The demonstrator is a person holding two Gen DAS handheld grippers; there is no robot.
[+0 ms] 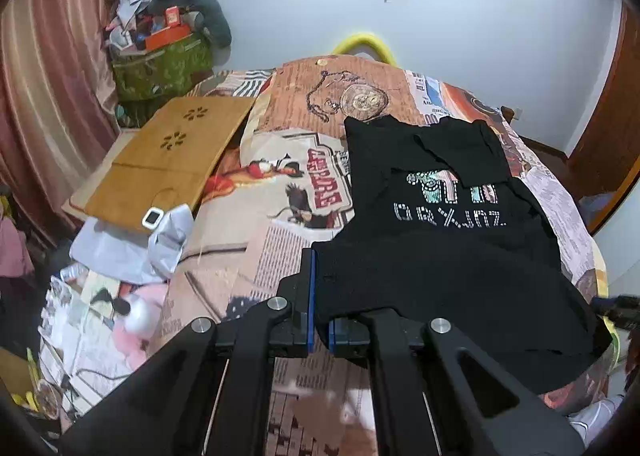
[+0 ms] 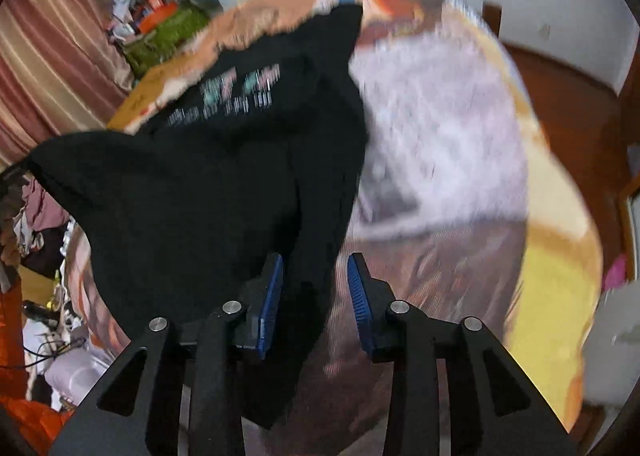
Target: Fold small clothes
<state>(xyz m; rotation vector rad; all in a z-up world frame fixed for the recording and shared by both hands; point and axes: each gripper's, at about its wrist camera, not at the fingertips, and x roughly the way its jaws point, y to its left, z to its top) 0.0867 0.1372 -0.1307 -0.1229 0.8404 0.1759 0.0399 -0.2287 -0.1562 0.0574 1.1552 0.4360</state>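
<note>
Black top [image 1: 440, 256] lies spread on the bed's printed cover [image 1: 280, 248]. Left tongs [image 1: 319, 320] pinch its near hem; right tongs [image 2: 316, 296] stand parted, cloth hanging loose between them.

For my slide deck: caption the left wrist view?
Left gripper shut on the near hem of a black printed top spread on a patterned bedspread.
</note>
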